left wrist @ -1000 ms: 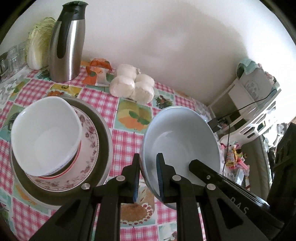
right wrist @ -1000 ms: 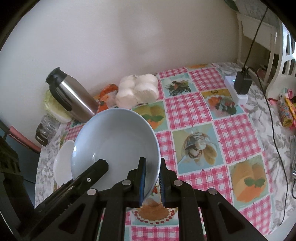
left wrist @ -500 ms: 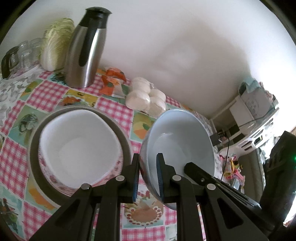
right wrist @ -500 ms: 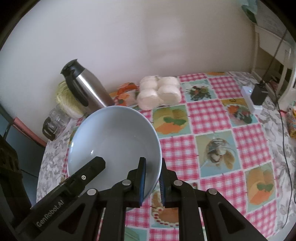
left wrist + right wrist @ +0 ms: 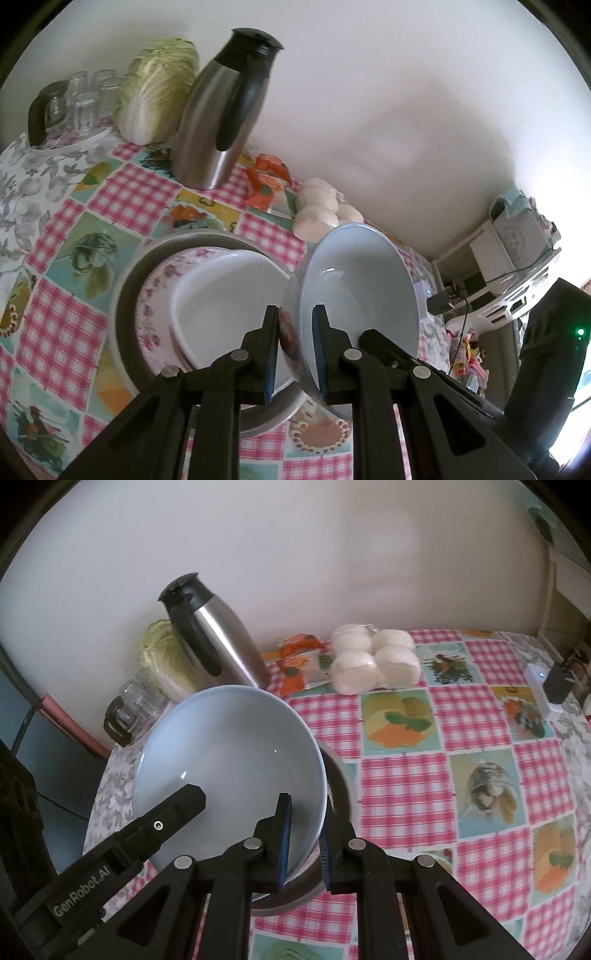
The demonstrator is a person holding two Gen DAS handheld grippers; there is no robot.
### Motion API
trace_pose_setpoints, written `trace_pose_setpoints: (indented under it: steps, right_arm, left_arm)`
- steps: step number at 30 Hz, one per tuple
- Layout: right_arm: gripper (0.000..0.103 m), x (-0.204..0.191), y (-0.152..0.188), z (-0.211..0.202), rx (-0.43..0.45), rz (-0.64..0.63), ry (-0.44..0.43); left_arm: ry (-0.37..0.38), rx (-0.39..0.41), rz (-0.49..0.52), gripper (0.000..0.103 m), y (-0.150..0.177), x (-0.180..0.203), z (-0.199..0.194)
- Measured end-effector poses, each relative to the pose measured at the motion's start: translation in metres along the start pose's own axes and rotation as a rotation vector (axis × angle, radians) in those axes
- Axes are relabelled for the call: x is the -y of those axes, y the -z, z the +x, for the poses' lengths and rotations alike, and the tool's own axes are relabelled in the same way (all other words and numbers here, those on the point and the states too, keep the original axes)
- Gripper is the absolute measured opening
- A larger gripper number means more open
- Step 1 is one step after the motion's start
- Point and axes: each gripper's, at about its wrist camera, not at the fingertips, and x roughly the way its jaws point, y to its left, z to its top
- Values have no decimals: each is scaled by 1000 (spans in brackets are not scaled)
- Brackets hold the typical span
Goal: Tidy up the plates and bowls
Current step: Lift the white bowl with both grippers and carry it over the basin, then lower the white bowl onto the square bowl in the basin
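So both grippers have the same light blue bowl [image 5: 354, 291] pinched by its rim, held up off the table and tilted. The left gripper [image 5: 295, 354] has its jaws clamped on the near-left edge of the rim, one pad inside and one outside, and the right gripper [image 5: 304, 843] is clamped the same way on the opposite side.

What's handy about the left wrist view is that it shows the stack — a grey plate [image 5: 127, 302] at the bottom, a plate with pink flowers [image 5: 155, 306] on top of it, and a white bowl [image 5: 229, 295] sitting in that. The blue bowl hangs just to the right of the stack, its rim overlapping the white bowl's edge in the picture; can't tell if they touch. From the right wrist view the blue bowl blocks nearly all of that, and only a curved strip of the grey plate peeks out beside and under it.

The right view does give a better look at the open checked tablecloth [image 5: 406, 786] to the right, plus a white power strip with a black plug [image 5: 550, 688] near the far edge.

Other stuff against the wall: a steel thermos jug [image 5: 221, 118], a napa cabbage [image 5: 159, 88], some glasses [image 5: 85, 99] on a tray, an orange packet [image 5: 269, 181] and a pack of white buns [image 5: 373, 661] — all well clear of the bowl. A white rack [image 5: 517, 258] stands off past the table's right end.
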Motion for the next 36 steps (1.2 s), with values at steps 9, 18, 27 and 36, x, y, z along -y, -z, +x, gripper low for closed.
trace_pose_setpoints:
  steps: [9,18,27,36]
  right_arm:
    - [17,-26,2,21,-21,-22,-29]
    - [17,-41,3,31,-22,-40,-36]
    - [17,-41,2,33,-19,-45,-10]
    - [17,-38,2,39,-26,-45,12]
  left_arm:
    - [-30,3,-34,17,-9,-28,-6]
    - [-40,4,-64,17,-15,-45,-8]
    - [-36,-23,-69,17,-14,-48,1]
    - [-58,-45,-62,17,-13,-48,10]
